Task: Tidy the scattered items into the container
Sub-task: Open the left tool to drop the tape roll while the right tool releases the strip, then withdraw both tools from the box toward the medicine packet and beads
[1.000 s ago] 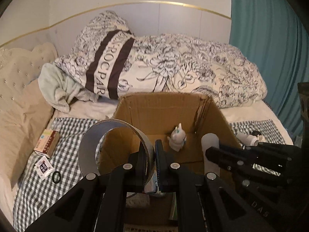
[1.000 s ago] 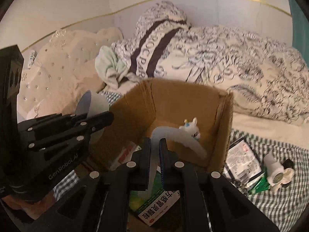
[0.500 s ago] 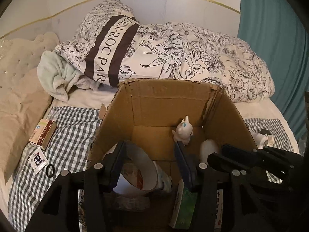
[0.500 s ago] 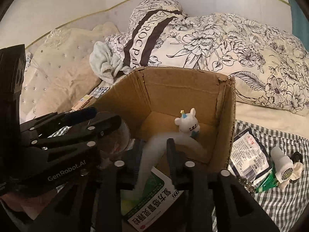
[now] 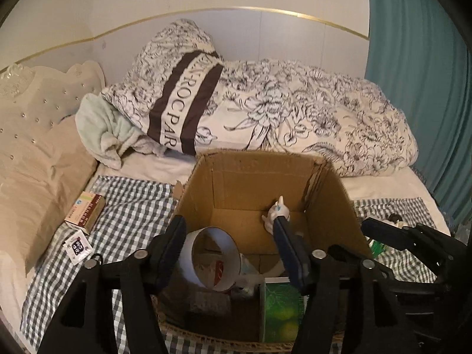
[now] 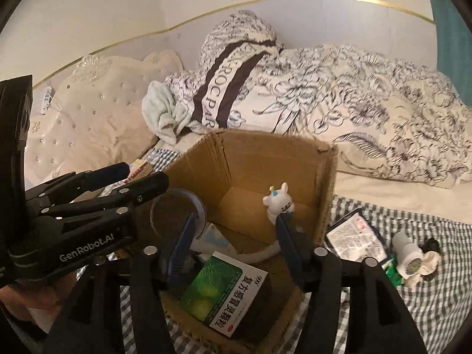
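The bed fills both views, with a flowered duvet heaped along its far side and a checked cloth spread over the near part. On the cloth stands an open cardboard box, the container for the scattered items.

The left claw hangs over the box's near left part, its jaws spread and opening, nothing pinched between the pads. A wide white tape roll lies free below and between them, inside the box. The right claw hangs over the box too, jaws apart and opening, gripping nothing; a white curved strip lies on the box floor beneath it.

Also in the box are a green medicine carton at the near side and a small white rabbit figure standing toward the far right corner.

Outside the box, to its left on the cloth, lie a brown-and-white carton, a small sachet and a black ring. To the right lie a printed packet, a small white bottle and a green sachet, close together.
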